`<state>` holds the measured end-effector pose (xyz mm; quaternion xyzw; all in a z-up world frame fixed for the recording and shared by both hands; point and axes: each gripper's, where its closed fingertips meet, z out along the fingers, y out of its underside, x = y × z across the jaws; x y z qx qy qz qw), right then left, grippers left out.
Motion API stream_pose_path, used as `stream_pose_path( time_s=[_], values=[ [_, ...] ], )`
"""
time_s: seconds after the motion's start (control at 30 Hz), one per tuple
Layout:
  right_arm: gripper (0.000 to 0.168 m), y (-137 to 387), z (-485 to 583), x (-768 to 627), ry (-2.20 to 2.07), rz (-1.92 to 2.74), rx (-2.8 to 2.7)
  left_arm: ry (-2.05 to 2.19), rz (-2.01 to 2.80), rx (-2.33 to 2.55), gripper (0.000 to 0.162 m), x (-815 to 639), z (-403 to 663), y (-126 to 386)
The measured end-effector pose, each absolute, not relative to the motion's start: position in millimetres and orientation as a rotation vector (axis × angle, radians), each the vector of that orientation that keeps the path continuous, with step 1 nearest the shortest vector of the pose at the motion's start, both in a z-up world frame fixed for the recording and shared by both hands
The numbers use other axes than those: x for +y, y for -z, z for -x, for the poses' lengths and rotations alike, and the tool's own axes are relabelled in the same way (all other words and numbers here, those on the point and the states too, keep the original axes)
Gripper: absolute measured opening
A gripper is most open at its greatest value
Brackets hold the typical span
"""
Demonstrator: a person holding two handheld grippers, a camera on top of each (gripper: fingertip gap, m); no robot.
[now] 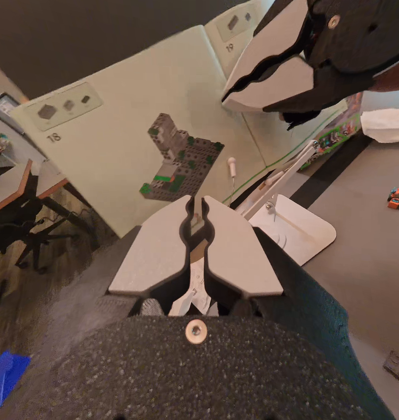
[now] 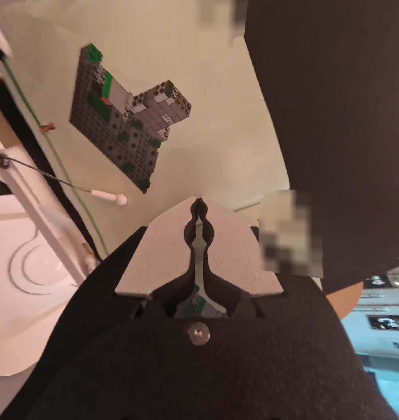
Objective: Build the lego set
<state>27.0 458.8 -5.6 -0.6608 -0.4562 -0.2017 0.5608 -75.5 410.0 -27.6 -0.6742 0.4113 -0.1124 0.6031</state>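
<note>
Beside both grippers — instruction booklet [image 1: 130, 127] stands upright.

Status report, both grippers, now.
Left gripper slightly open, empty. Right gripper shut, empty, at the instruction booklet. Small orange lego build untouched on table.

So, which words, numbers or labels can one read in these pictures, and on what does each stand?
I quote no writing, only where it stands.
Open cream instruction booklet: a clear printed number under each grey parts panel.
Colourful green-edged cardboard box: print too blurred.
White crumpled paper slip, low in left wrist view: marks too small.
</note>
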Motion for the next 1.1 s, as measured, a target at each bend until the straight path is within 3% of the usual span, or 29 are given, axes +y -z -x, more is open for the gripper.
stream_pose_path(
  time_s=[0.53,0.83,1.1],
  values=[
    [0.0,36.5,-3.6,460.1,0.582,1.509,-1.231,0.279,1.603,0.941,0.004,392.1,81.8,59.9],
    [0.0,-29.5,-25.5,380.5,0.022,1.482,-0.87,0.194,1.574,0.945,0.0,368.2,79.7,51.0],
    [0.0,38.9,-99.0,283.8,-0.026,1.597,-0.593,0.161,1.575,0.889,0.0,331.1,70.2,58.6]
  ],
)
